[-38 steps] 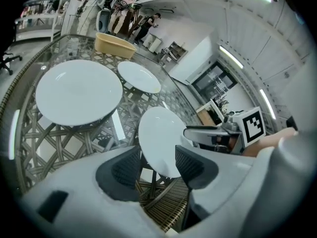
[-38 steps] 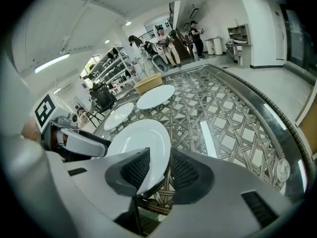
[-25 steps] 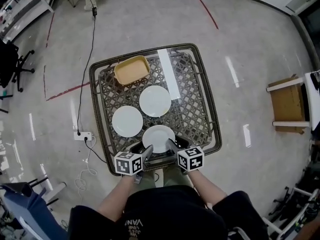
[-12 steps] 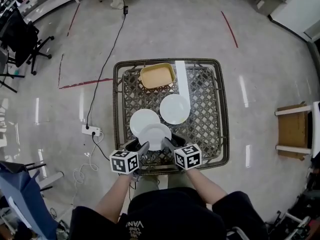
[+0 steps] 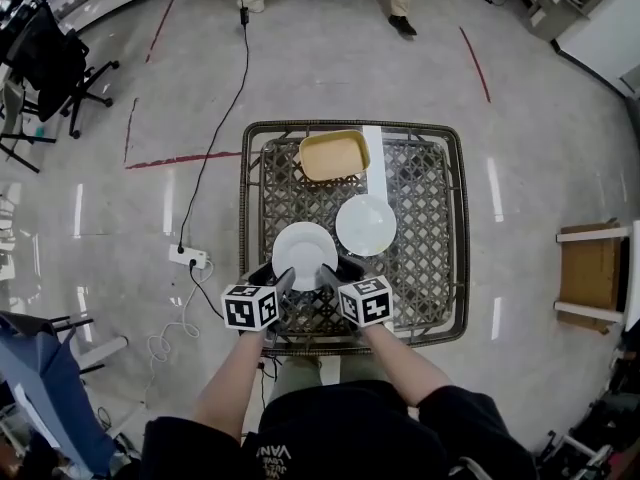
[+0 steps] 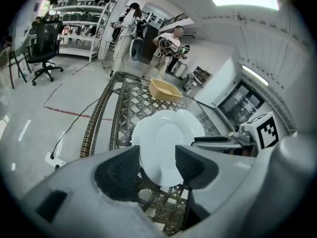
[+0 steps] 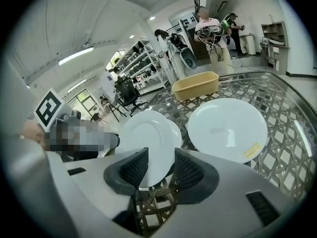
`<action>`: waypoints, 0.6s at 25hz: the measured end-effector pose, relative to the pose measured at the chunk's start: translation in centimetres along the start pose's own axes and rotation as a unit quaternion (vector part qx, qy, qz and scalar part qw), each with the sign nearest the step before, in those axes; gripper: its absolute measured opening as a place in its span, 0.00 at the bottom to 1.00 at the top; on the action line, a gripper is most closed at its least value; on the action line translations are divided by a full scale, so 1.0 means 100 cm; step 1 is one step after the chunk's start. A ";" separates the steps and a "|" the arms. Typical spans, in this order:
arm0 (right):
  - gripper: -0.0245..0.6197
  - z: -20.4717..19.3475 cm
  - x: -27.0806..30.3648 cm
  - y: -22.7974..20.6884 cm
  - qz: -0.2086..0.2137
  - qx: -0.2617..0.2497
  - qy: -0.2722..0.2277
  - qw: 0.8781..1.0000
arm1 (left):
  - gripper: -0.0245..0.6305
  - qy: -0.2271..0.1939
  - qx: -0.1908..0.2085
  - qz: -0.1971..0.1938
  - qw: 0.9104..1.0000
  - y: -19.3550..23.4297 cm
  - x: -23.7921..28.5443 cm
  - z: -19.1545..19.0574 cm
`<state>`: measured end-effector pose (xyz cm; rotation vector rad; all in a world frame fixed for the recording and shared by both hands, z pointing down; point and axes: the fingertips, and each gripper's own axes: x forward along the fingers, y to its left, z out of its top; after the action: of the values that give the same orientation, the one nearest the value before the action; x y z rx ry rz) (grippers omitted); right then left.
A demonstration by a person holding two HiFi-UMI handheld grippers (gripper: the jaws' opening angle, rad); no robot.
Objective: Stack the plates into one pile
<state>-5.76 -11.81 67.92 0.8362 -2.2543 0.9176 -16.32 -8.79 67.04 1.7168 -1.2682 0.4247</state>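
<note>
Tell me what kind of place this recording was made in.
Probably a lab or workshop, not a home: open storage shelving, a rolling office chair, and a power cable trailing across a tape-marked floor.

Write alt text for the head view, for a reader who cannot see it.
From above, the left tool and right tool each have the near rim of a white plate between their jaws, over a wicker table; the right tool's jaws have just been opening. A second plate and a yellow tray lie beyond.
</note>
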 end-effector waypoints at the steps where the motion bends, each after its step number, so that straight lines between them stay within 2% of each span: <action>1: 0.28 0.001 0.003 0.000 -0.003 0.000 0.001 1.000 | 0.38 0.002 0.001 0.004 1.000 0.002 0.003 0.001; 10: 0.33 0.007 0.020 -0.007 -0.019 -0.009 0.009 1.000 | 0.39 0.019 0.003 0.018 1.000 0.014 0.024 0.002; 15: 0.36 0.008 0.021 -0.007 -0.013 -0.012 0.011 1.000 | 0.40 0.025 0.007 0.021 0.999 0.014 0.027 0.001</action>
<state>-6.85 -13.49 69.15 0.8384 -2.2255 0.8831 -16.47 -10.45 69.65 1.6829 -1.2700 0.4989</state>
